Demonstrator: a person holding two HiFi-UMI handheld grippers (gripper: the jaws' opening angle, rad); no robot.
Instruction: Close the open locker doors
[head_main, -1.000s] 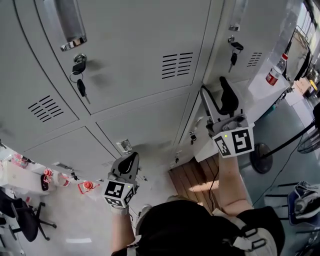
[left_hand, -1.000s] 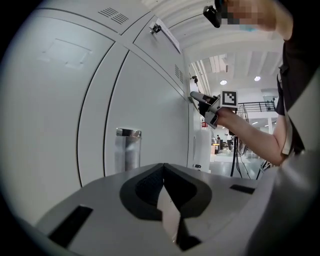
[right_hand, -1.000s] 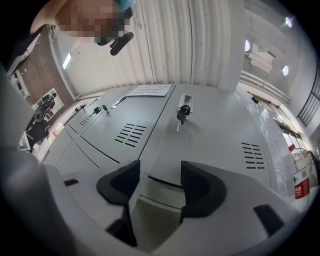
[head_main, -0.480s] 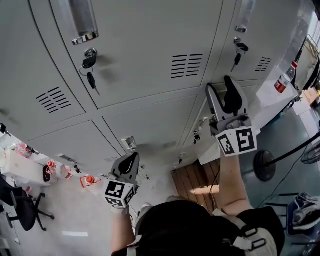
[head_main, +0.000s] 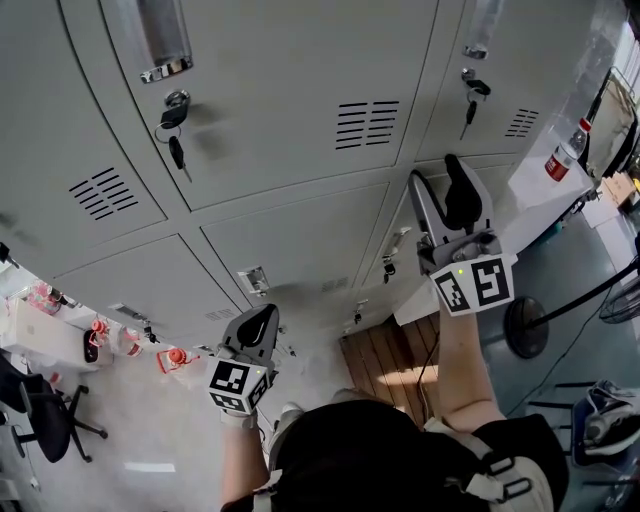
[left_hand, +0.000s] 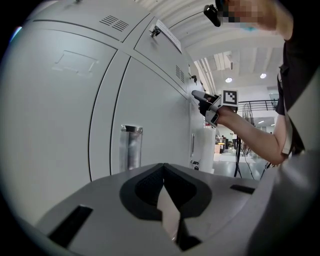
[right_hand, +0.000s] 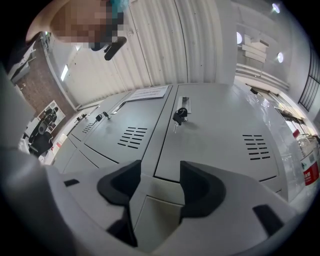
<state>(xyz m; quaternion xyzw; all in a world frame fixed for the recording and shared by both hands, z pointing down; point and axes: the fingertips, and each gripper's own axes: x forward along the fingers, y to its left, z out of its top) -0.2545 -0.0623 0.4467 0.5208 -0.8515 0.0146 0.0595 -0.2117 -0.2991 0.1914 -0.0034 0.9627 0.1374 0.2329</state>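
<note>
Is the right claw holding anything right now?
No: in the right gripper view the right claw has its jaws apart, with nothing in the gap but the locker doors behind.

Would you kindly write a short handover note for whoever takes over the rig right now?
Left gripper: shut, empty, held low, touching nothing.
Right gripper: open, empty, tips at the lower right locker door.
Done: the upper doors and lower middle door look closed.
Left: that lower right door seems slightly ajar; push it flush.
</note>
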